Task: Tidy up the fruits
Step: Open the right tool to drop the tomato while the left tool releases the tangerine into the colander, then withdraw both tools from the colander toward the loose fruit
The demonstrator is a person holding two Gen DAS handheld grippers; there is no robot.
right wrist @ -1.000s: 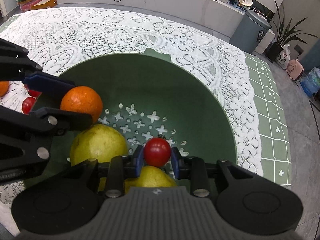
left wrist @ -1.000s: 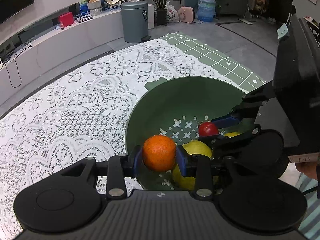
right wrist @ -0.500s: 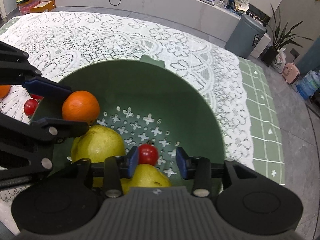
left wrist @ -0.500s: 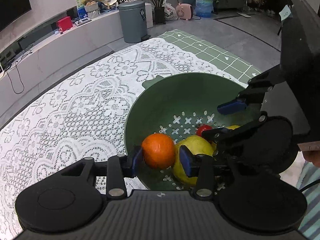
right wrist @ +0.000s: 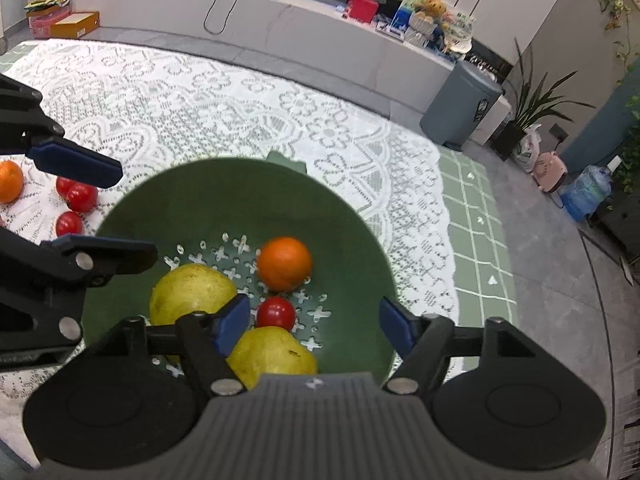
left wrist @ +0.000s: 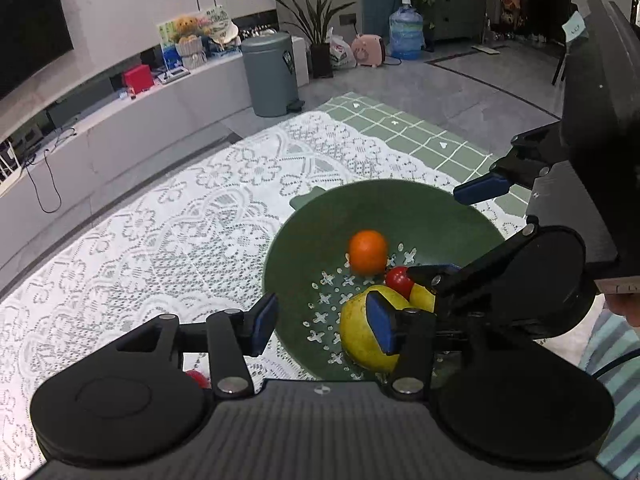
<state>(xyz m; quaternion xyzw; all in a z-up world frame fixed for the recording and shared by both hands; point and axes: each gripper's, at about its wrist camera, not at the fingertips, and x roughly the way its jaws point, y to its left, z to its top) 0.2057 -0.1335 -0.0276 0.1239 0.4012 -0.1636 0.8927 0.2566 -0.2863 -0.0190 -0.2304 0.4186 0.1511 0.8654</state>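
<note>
On the lace cloth (right wrist: 224,92) at the far left of the right-wrist view lie the fruits not yet sorted: a loose orange (right wrist: 9,182) at the picture's edge and, just right of it, three tomatoes (right wrist: 78,196) in a small cluster. They sit beyond the left gripper (right wrist: 100,210), on the side away from the bowl (right wrist: 224,184), so that hand is clearly the nearer one for the next pick. Its jaws are opening and nothing is between them; in its own view one more red fruit (left wrist: 197,377) peeks out below its left finger. Moving right, the green bowl holds what is already sorted: a pear (right wrist: 192,292) at its left, a second pear (right wrist: 272,352) toward the camera, a small tomato (right wrist: 276,312) between them and an orange (right wrist: 284,264) just behind that, resting on the perforated floor. Further right, the right gripper (right wrist: 312,324) hangs over the bowl's near side with its jaws opening too, the tomato below the gap but untouched. For this hand the loose fruits lie well off to the left, across the bowl and past the other gripper. Round fruit has no long axis, so any approach angle should do.
</note>
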